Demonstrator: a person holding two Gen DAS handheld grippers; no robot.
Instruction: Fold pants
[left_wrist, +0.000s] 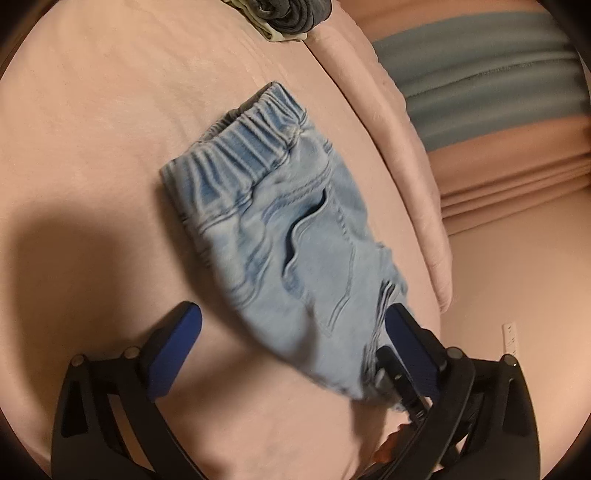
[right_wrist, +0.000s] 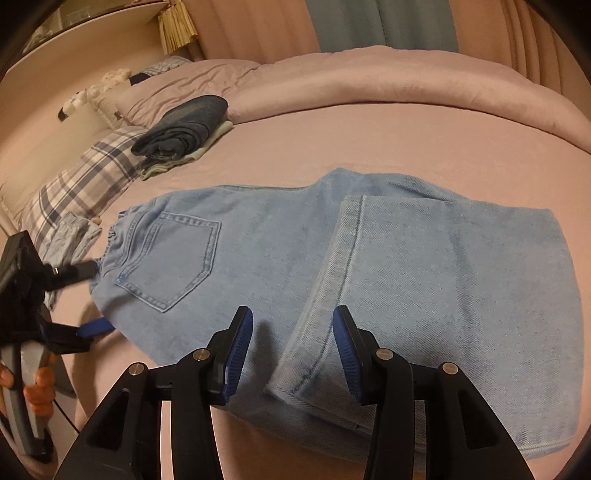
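The light blue pants (right_wrist: 280, 236) lie flat mid-bed (right_wrist: 332, 125), a leg folded over. The left gripper (right_wrist: 86, 299) sits at the waistband, jaws wide, apparently released. The right gripper (right_wrist: 293, 349), jaws parted, hovers above the folded hem without pinching it.

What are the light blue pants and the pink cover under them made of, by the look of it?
The pants look like washed cotton denim: faded blue, diagonal twill weave, doubled stitching around the back pocket, a gathered elastic waistband. The bed cover seems a soft, matte woven or brushed fabric, lying smooth with faint creases; the exact fibre cannot be told.
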